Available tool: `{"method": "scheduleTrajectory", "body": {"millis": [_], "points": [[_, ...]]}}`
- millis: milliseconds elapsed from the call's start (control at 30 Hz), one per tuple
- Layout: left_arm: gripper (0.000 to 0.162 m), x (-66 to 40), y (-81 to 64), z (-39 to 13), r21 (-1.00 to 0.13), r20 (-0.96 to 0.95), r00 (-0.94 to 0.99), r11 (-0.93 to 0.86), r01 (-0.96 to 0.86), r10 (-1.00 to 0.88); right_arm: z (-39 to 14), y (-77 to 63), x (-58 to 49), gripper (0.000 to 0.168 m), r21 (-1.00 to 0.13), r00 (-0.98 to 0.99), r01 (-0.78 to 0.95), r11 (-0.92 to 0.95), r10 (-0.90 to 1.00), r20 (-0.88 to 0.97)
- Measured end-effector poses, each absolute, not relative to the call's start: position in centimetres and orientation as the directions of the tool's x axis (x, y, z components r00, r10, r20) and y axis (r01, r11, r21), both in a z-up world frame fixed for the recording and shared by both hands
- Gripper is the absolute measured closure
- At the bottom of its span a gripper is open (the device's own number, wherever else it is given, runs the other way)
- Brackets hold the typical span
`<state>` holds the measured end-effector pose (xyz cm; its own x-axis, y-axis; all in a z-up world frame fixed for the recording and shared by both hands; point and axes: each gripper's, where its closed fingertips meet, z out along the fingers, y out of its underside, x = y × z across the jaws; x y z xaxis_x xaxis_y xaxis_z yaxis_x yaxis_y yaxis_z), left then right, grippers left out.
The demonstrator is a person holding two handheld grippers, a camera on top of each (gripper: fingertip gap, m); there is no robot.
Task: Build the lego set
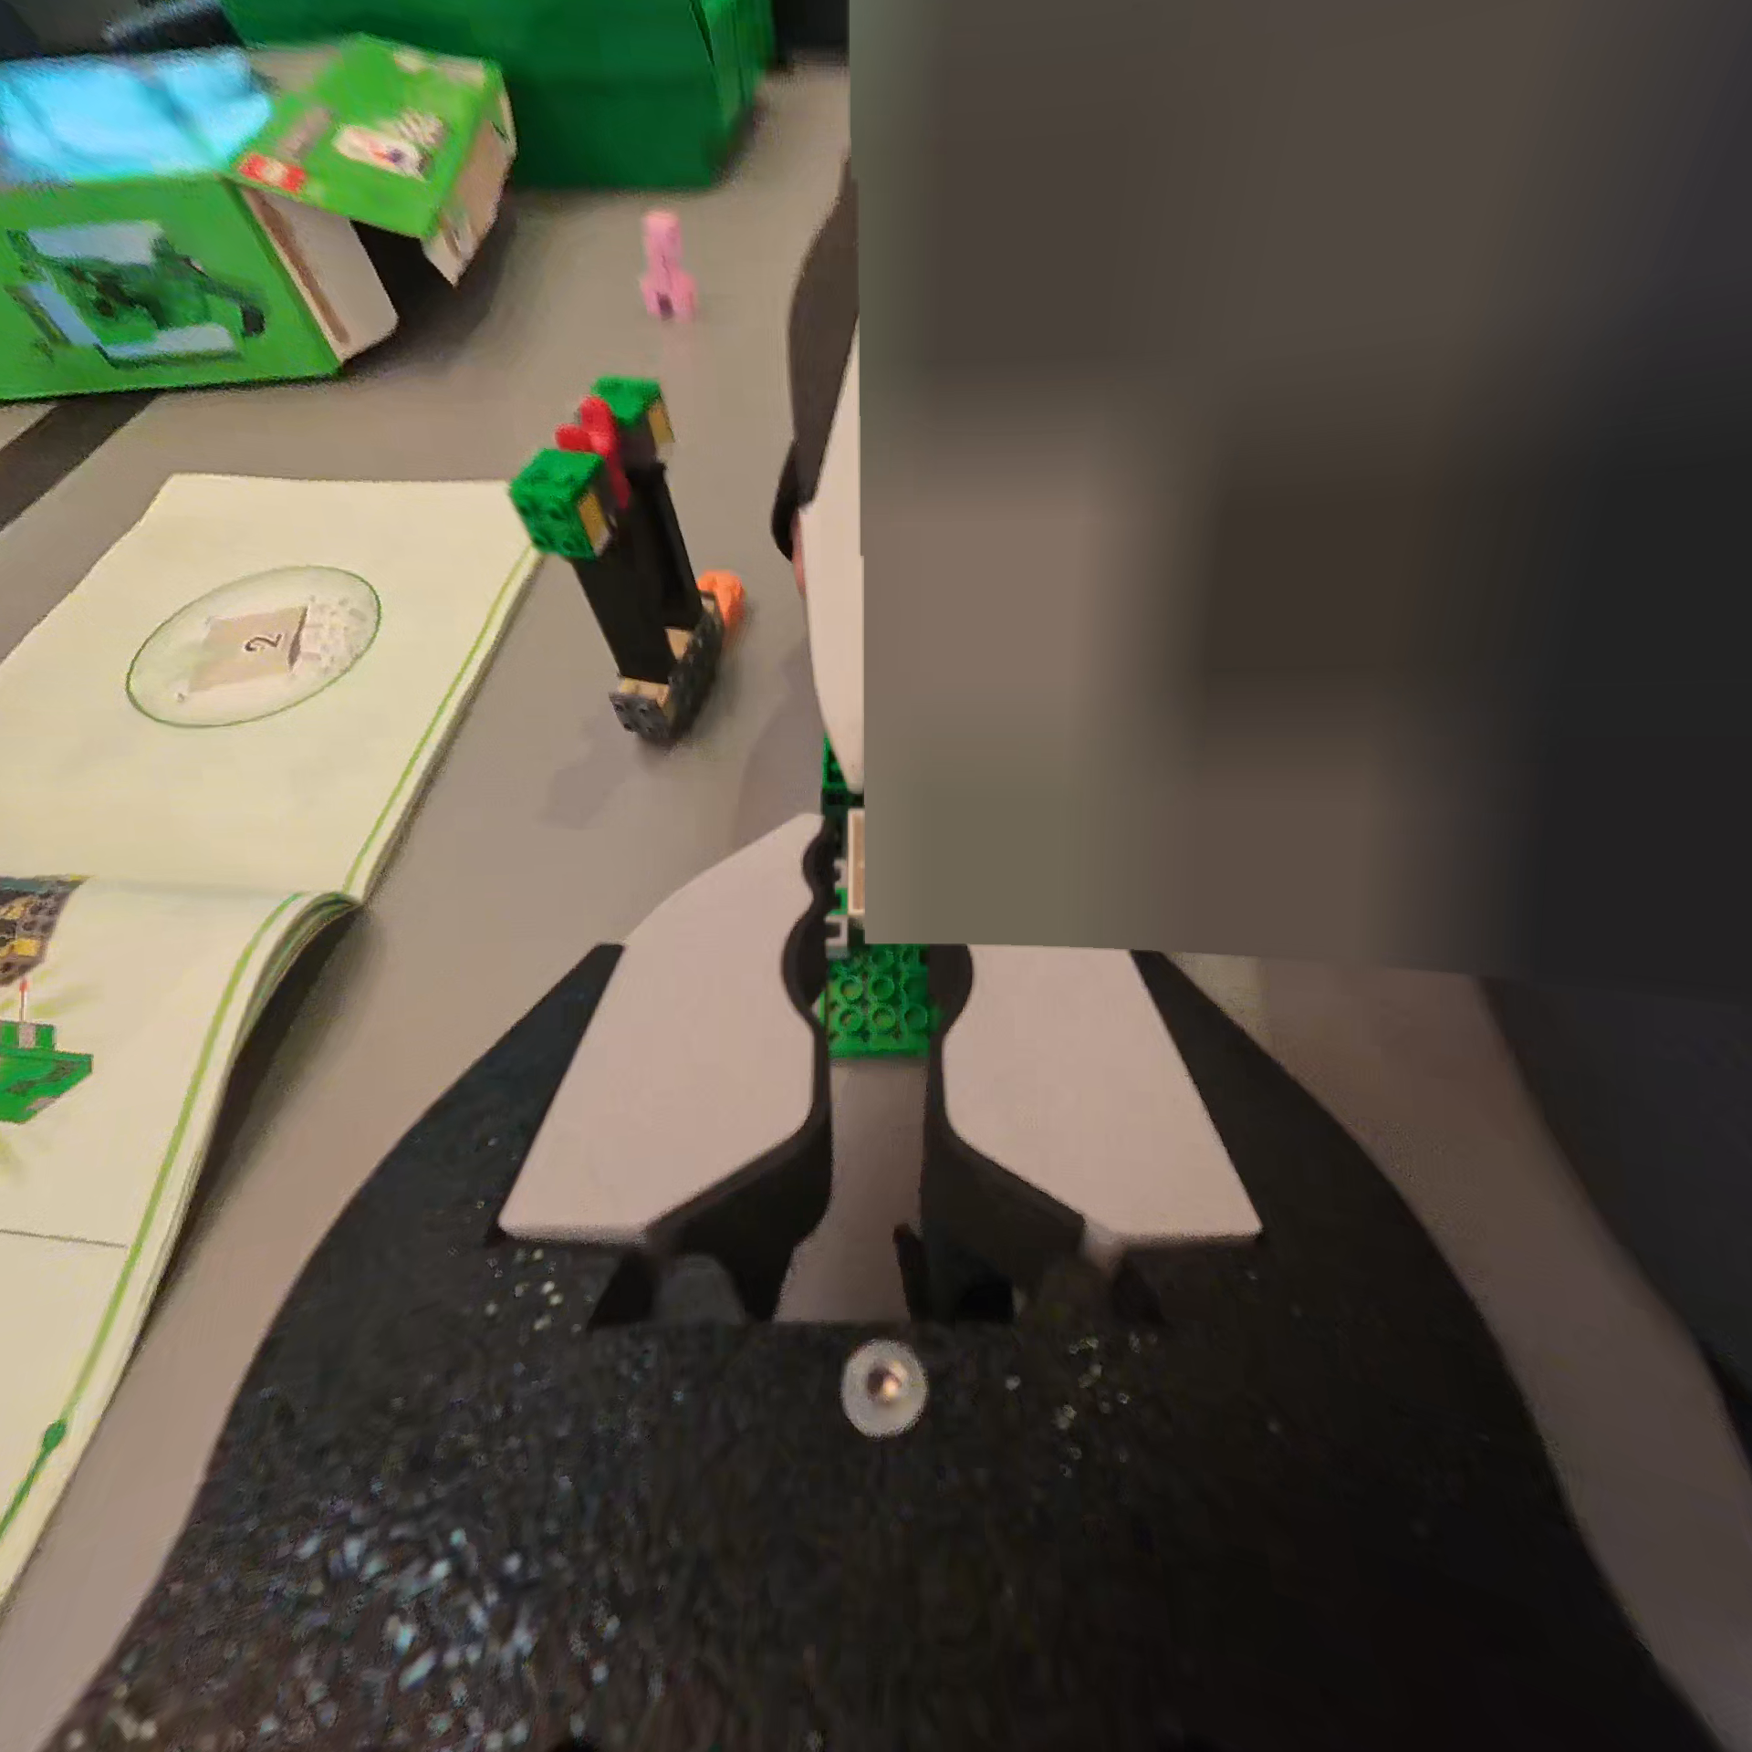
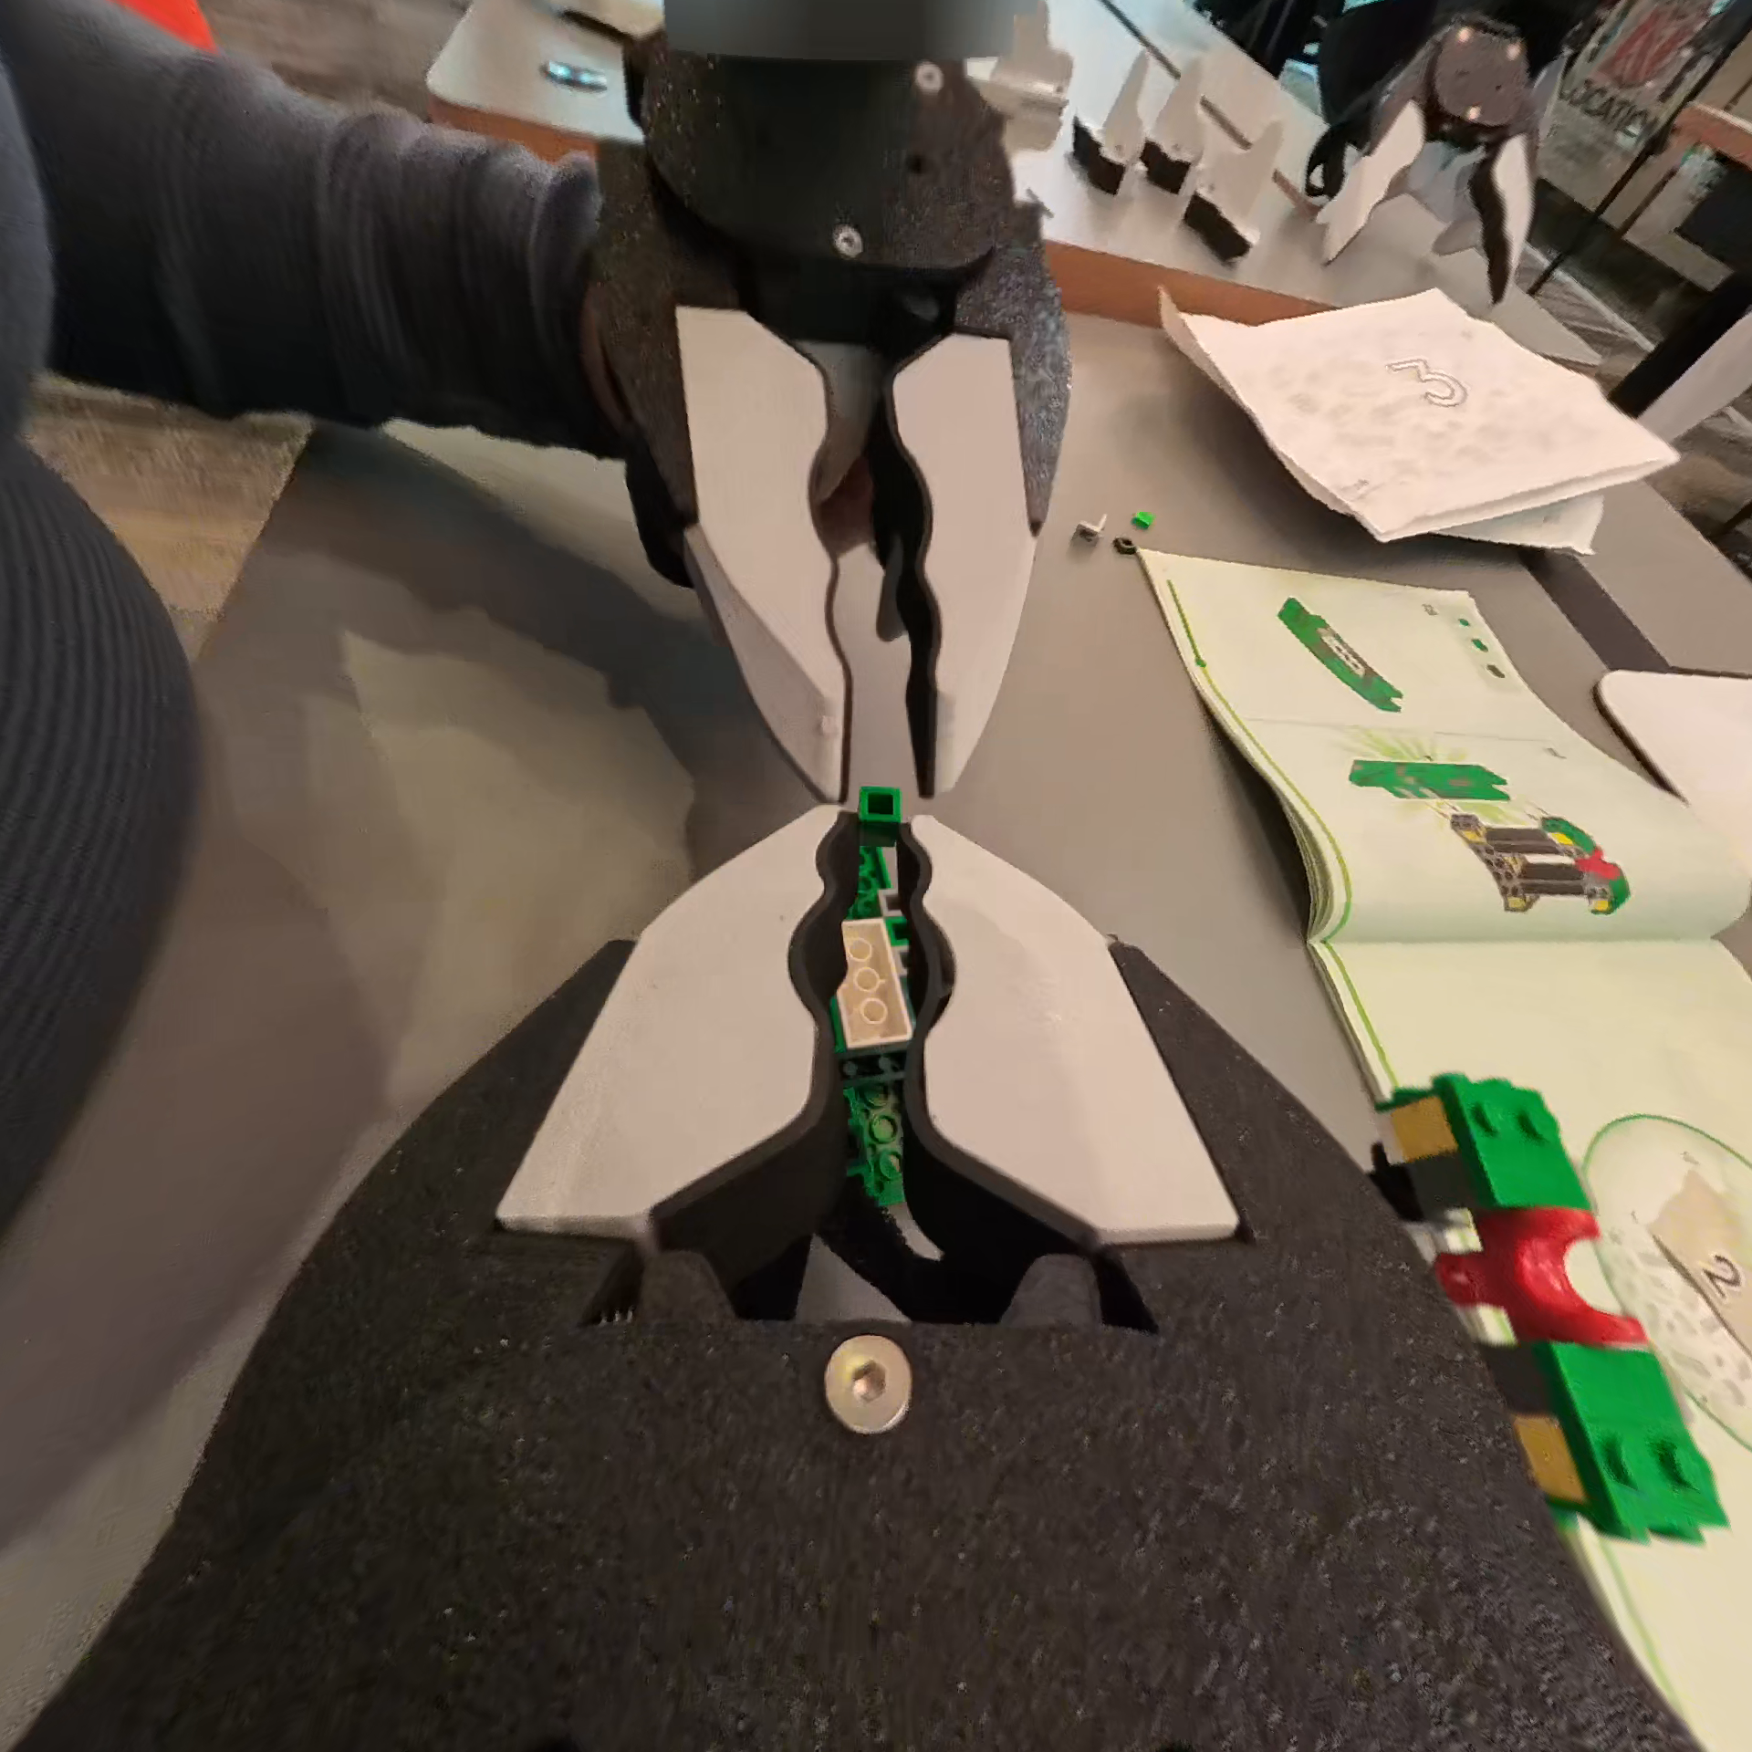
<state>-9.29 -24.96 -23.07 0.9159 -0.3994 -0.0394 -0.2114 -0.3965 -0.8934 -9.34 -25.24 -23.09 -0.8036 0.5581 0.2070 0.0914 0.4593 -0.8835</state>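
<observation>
Holding the green assembly between its closed jaws, your right gripper meets the left gripper tip to tip above the table. The left jaws sit nearly together around the small green brick topping the assembly; whether they grip it cannot be told. Pressing off-axis could tilt that brick or lever the assembly loose. A tower stands near the booklet.

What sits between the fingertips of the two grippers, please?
In the right wrist view, a small green brick sits between the right gripper and the left gripper, topping the green assembly the right one clamps.
</observation>
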Motion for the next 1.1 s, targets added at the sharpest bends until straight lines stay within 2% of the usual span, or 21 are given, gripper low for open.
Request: {"method": "scheduleTrajectory", "body": {"millis": [133, 333, 433, 567, 833, 1100], "points": [[0.151, -8.8, -25.1, -23.9, -0.86, -0.076, 0.898, -0.427, -0.279, -0.433, -23.5, -25.8, -9.3, 0.161, -0.863, -0.819, 0.076, 0.499, 0.525, 0.232], [0.155, -9.1, -25.5, -24.4, -0.856, -0.043, 0.904, -0.451, -0.254, -0.426, -23.8, -26.0, -9.3, 0.161, -0.865, -0.826, 0.091, 0.494, 0.522, 0.211], [0.155, -10.8, -25.9, -26.0, -0.806, -0.024, 0.934, -0.546, -0.229, -0.357, -24.0, -24.5, -9.4, 0.155, -0.85, -0.793, 0.101, 0.518, 0.557, 0.246], [0.155, -11.1, -25.8, -27.3, -0.783, 0.051, 0.936, -0.596, -0.179, -0.349, -25.5, -22.8, -8.9, 0.147, -0.819, -0.793, 0.191, 0.542, 0.577, 0.197], [0.154, -10.8, -25.3, -27.9, -0.783, 0.073, 0.925, -0.596, -0.178, -0.373, -27.5, -22.0, -8.1, 0.127, -0.764, -0.812, 0.294, 0.575, 0.572, 0.118], [0.155, -10.7, -25.3, -28.3, -0.776, 0.086, 0.923, -0.606, -0.175, -0.376, -27.0, -23.4, -8.7, 0.127, -0.774, -0.838, 0.238, 0.587, 0.527, 0.141]]}}
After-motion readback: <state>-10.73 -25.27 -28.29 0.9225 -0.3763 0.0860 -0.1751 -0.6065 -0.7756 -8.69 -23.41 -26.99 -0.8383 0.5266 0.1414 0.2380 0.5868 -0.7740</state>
